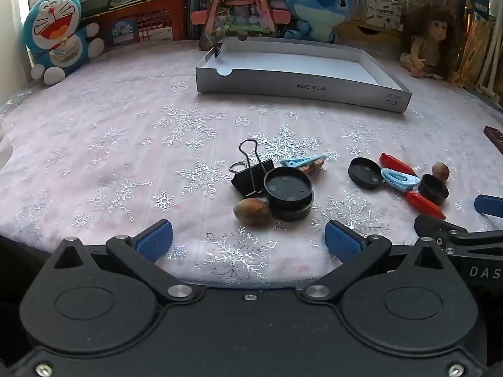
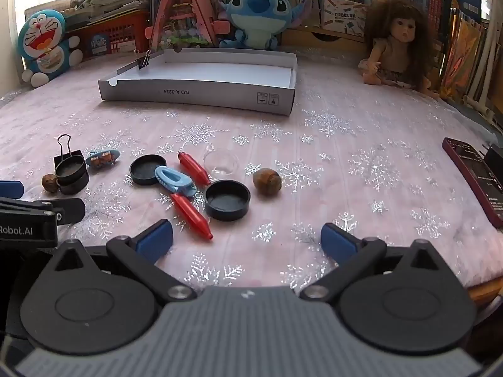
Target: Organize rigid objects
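Small objects lie on the snowflake cloth. In the left wrist view a black binder clip (image 1: 251, 172), stacked black lids (image 1: 289, 193), a walnut (image 1: 252, 211) and a blue hair clip (image 1: 303, 161) sit just ahead of my open, empty left gripper (image 1: 248, 238). In the right wrist view two red pegs (image 2: 191, 212), a blue clip (image 2: 174, 180), black lids (image 2: 228, 200) (image 2: 147, 169), a walnut (image 2: 267, 181) and a clear dish (image 2: 220, 162) lie ahead of my open, empty right gripper (image 2: 246, 240). The white box tray (image 2: 201, 92) stands farther back with a small binder clip (image 2: 144, 61) on its left wall.
Plush toys (image 1: 58, 36) (image 2: 259, 12), a doll (image 2: 397, 44), a red basket and books line the back edge. A dark red phone (image 2: 474, 176) lies at the right. The left gripper's body shows at the right wrist view's left edge (image 2: 28, 220).
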A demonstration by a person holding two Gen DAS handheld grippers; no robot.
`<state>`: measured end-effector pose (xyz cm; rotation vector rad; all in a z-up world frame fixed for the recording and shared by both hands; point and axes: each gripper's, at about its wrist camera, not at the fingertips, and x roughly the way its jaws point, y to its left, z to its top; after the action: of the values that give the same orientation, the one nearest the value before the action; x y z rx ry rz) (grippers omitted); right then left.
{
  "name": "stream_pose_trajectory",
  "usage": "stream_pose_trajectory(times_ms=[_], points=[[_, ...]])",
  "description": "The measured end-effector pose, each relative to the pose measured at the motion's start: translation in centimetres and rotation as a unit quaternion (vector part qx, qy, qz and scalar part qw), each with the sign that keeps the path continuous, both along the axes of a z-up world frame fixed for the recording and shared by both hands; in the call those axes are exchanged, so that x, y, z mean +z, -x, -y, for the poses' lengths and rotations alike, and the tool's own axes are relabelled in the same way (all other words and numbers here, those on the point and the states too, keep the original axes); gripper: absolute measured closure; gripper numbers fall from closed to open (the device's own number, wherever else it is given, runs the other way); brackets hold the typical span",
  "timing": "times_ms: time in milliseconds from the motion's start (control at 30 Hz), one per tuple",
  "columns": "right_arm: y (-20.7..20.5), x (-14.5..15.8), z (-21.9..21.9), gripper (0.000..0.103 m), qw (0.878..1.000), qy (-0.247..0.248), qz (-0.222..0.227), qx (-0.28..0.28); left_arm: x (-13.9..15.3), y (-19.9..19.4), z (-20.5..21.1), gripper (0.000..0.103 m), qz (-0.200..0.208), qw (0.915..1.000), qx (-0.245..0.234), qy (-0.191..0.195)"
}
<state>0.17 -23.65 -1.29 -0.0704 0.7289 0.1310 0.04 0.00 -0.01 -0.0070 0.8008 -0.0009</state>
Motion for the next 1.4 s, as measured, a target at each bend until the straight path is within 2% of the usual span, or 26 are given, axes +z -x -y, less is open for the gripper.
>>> stream_pose_trajectory(times_ms=[1400], points=[[-0.04,0.00,-0.25,0.000,1.000,-0.001,-0.004,0.000,0.06,-0.05,0.01,0.000,0.002,1.0000,0.001,-0.003]])
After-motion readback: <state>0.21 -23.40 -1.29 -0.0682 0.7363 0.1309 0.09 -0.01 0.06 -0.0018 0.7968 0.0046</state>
